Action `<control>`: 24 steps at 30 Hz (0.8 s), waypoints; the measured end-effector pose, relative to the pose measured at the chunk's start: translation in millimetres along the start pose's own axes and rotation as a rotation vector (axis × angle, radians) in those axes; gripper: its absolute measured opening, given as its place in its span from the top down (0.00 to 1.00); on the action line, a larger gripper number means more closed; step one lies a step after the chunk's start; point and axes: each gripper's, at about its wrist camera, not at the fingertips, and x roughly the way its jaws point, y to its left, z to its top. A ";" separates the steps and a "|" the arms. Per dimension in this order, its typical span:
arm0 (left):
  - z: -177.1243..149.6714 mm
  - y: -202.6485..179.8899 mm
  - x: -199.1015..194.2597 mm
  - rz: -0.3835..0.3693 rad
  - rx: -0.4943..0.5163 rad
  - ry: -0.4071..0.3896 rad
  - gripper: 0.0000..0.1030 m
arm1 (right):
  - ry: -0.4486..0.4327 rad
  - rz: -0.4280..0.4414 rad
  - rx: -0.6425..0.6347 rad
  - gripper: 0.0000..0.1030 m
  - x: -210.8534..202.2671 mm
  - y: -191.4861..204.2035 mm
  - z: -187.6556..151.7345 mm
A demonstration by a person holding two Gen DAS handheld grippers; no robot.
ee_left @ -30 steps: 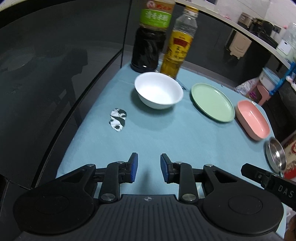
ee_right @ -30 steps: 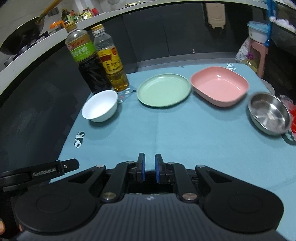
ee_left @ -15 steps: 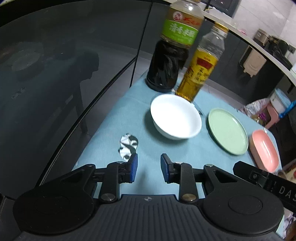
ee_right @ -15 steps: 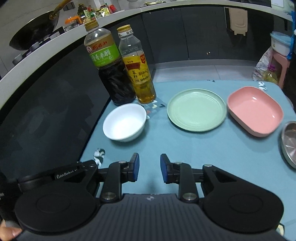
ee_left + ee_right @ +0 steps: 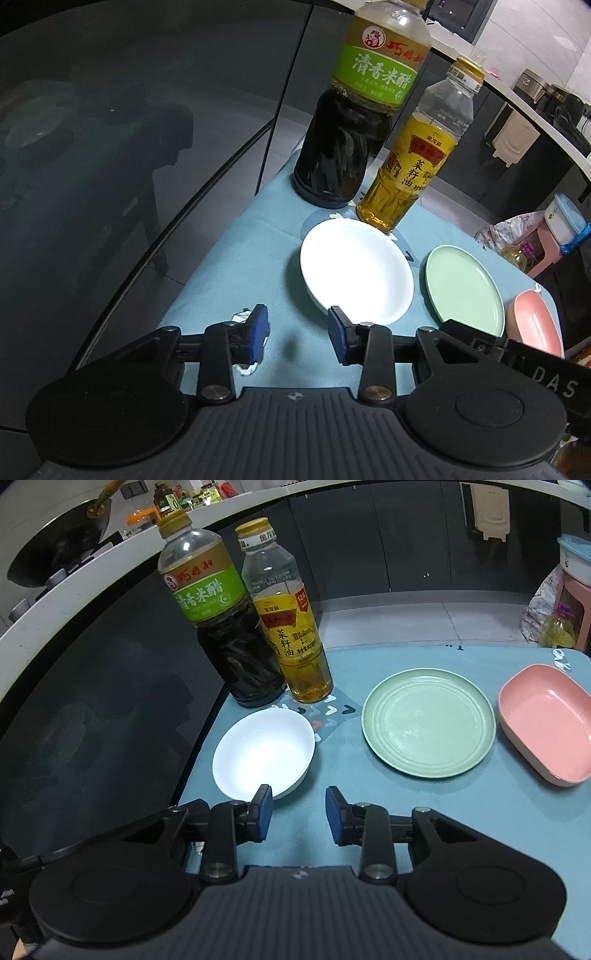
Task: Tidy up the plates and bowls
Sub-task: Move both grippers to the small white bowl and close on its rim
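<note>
Both grippers angle downward near the white bowl (image 5: 264, 751); left gripper (image 5: 298, 338) and right gripper (image 5: 298, 814) have just been opening, nothing between. Right view alone shows the wok (image 5: 59, 542) behind the bowl.

In the left wrist view the pink dish (image 5: 535, 328) is half covered by the dark bar of the other gripper, and the small crumpled scrap (image 5: 242, 317) on the table (image 5: 229, 258) shows only in bits around the left gripper's fingers (image 5: 258, 338), too little to say what it is. The near rim of the white bowl (image 5: 264, 753) is hidden behind a blue pad in both views, so whether anything touches it cannot be told. In the right wrist view the pink dish runs off the right edge, and the jars on the far counter (image 5: 207, 509) are perhaps condiments, too small to read.
</note>
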 end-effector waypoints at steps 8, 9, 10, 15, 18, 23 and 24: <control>14.8 -3.8 21.0 0.003 -0.022 0.001 0.67 | 0.024 -0.013 0.025 0.70 22.6 -6.1 11.4; 16.6 -4.5 24.5 0.006 -0.023 0.003 0.67 | 0.028 -0.018 0.027 0.70 26.3 -6.4 13.1; 18.7 -5.0 29.2 0.012 -0.026 0.006 0.67 | 0.033 -0.022 0.031 0.70 30.7 -7.0 15.2; 25.0 -3.9 47.8 0.029 -0.041 0.020 0.67 | 0.060 -0.024 0.042 0.70 51.1 -5.1 22.5; 26.9 -2.9 59.8 0.051 -0.054 0.043 0.67 | 0.066 -0.041 0.018 0.70 63.0 0.6 24.7; 27.2 1.3 74.5 0.058 -0.072 0.063 0.67 | 0.084 -0.087 0.016 0.71 84.5 2.5 27.4; 27.3 1.4 76.3 0.052 -0.072 0.063 0.68 | 0.088 -0.088 0.017 0.71 87.4 1.5 27.0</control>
